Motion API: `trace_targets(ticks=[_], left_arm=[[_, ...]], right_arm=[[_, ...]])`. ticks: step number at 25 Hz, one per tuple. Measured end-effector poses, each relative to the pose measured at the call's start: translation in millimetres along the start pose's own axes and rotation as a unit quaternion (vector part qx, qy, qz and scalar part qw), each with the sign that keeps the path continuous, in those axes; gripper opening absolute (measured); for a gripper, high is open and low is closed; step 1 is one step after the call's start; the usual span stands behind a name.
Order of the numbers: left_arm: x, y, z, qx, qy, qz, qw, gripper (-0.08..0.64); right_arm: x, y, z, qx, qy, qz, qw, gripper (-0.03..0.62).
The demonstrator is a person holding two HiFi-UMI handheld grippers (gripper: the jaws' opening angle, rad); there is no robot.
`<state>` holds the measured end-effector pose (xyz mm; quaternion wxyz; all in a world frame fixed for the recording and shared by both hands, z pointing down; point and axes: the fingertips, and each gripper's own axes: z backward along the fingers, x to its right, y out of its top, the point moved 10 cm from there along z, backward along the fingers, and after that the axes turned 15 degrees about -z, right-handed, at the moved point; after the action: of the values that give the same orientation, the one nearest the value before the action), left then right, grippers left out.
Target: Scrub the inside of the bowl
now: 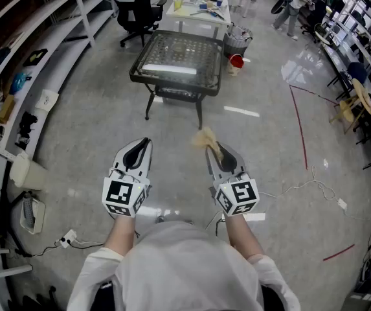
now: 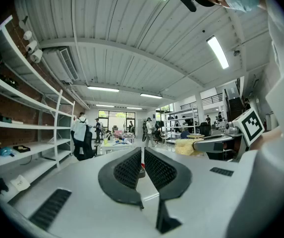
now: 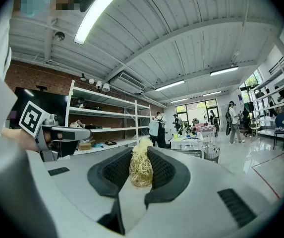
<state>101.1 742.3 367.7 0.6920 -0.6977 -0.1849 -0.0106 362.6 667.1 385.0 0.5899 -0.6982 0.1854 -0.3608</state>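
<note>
Left gripper point(image 1: 143, 141) point(image 2: 142, 155): held level above the floor point(image 1: 269, 148); its fingers point(image 2: 129, 170) are brought together, only a thin slit is left between them, and nothing is gripped.
Right gripper point(image 1: 211, 149) point(image 3: 142, 155): held level, near the left one; its fingers point(image 3: 114, 170) are closed on the scrubber.
Scrubber point(image 1: 206, 138) point(image 3: 141, 167): a pale yellow bundle of fibres, clamped between the right fingers, with its tuft sticking out past the tips.
Desk point(image 1: 172, 78): dark, with a mesh top, seen ahead, well apart from both grippers.
</note>
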Motion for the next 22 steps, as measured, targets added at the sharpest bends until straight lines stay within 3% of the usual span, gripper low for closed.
trace_targets(ticks=[13, 18, 22], left_arm=[[-26, -16, 6, -0.003, -0.012, 0.019, 0.9997, 0.044], [-41, -28, 16, -0.012, -0.019, -0.006, 0.9997, 0.044], [-54, -39, 18, -0.019, -0.022, 0.0, 0.9996, 0.044]], right_arm=[[-12, -5, -11, 0.017, -0.021, -0.02, 0.999, 0.1], [-28, -18, -19, 0.014, -0.032, -0.03, 0.999, 0.1], [-34, -24, -24, 0.013, -0.041, -0.036, 0.998, 0.1]])
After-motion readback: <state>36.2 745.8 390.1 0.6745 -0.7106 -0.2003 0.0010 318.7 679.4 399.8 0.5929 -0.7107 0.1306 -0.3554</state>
